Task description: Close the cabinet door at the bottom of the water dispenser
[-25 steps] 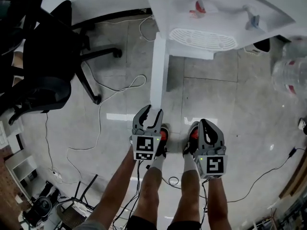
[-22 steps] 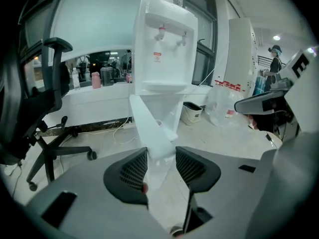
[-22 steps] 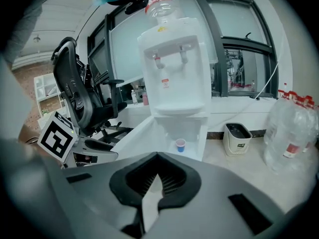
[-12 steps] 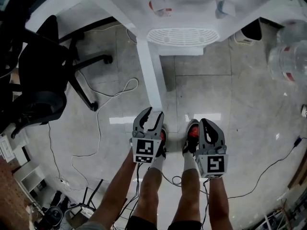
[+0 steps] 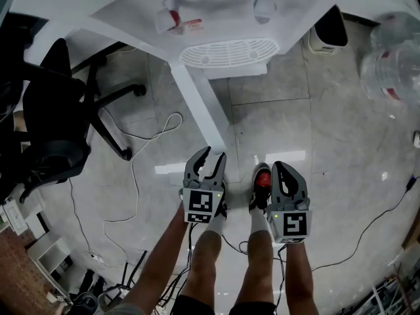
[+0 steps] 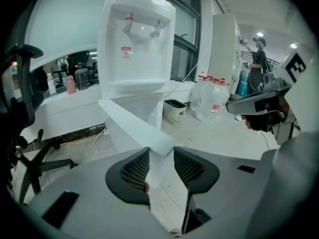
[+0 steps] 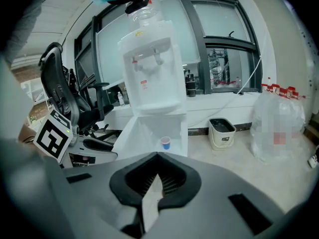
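Inside, the open cabinet point(image 7: 144, 129) of the water dispenser point(image 7: 152, 68) holds one small blue cup point(image 7: 165, 143). The dispenser now looms nearer than before; the left claw point(image 5: 212, 156) has been narrowing but is still parted and empty, and the right claw point(image 5: 279, 167) is closed and empty.

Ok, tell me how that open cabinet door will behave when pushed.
The cabinet door looks like a thin, flat white panel hinged at one side, so it should stay rigid and swing easily. It stands wide open, so expect a long arc. The water dispenser is tall and narrow; a hard shove might rock it.

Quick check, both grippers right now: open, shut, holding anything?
Left gripper: open, jaws have just been closing partway, nothing between them.
Right gripper: jaws together, holding nothing.
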Tool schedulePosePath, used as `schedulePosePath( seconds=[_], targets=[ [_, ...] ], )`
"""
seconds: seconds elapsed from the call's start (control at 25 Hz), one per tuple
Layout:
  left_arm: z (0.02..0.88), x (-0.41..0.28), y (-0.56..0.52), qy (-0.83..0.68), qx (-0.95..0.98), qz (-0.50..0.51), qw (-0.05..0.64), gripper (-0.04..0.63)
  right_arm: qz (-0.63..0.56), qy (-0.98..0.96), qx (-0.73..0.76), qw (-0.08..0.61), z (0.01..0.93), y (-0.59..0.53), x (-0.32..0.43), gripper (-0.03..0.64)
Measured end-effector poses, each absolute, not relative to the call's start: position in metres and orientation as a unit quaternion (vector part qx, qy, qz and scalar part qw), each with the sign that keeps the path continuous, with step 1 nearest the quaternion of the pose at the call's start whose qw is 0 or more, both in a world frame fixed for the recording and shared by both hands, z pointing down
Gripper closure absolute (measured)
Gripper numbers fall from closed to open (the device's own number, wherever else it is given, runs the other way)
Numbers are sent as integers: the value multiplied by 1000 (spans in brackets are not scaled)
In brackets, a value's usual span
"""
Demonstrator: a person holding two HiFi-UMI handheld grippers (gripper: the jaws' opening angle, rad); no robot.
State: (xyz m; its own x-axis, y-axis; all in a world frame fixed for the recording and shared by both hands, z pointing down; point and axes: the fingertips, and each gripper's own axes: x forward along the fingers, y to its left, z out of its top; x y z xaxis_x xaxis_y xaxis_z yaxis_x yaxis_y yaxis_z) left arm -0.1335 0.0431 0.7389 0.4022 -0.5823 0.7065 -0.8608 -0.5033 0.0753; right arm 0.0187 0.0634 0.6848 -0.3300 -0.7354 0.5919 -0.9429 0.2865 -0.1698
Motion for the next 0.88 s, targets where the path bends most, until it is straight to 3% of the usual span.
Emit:
schedulePosePath(
  seconds=[0.88],
  targets=[
    [743,-57,6,-416,823,326,208,456,254,-753,578,183,688,40,82,600]
  ],
)
